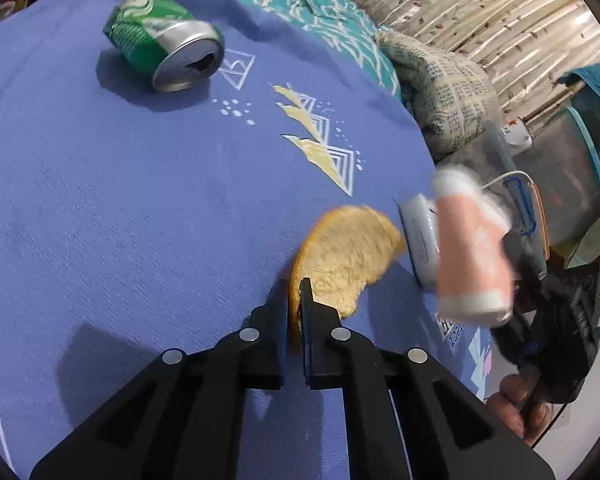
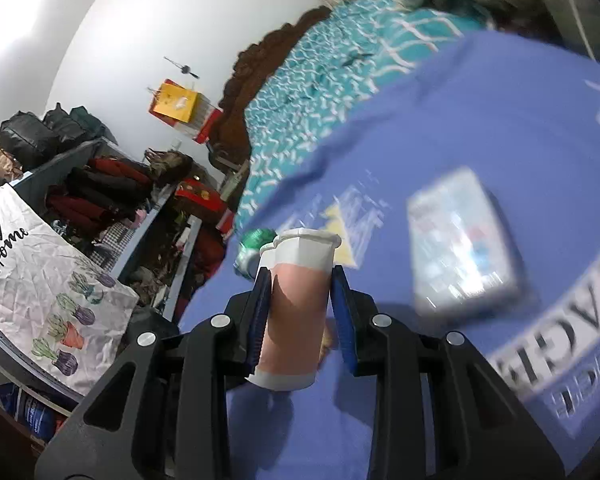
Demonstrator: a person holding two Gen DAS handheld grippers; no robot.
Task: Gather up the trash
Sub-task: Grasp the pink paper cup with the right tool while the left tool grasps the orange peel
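Between right tongs (image 2: 300, 304), pink-banded bottle (image 2: 296, 312)

"Home" on crumpled white bag (image 2: 40, 276)

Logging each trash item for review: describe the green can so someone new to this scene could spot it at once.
Start at the blue cloth spread over the bed. At its far left, well beyond the bread pinched in the left gripper, lies the can. It is the only green, dented metal thing, tipped on its side with its open silver top facing the camera.
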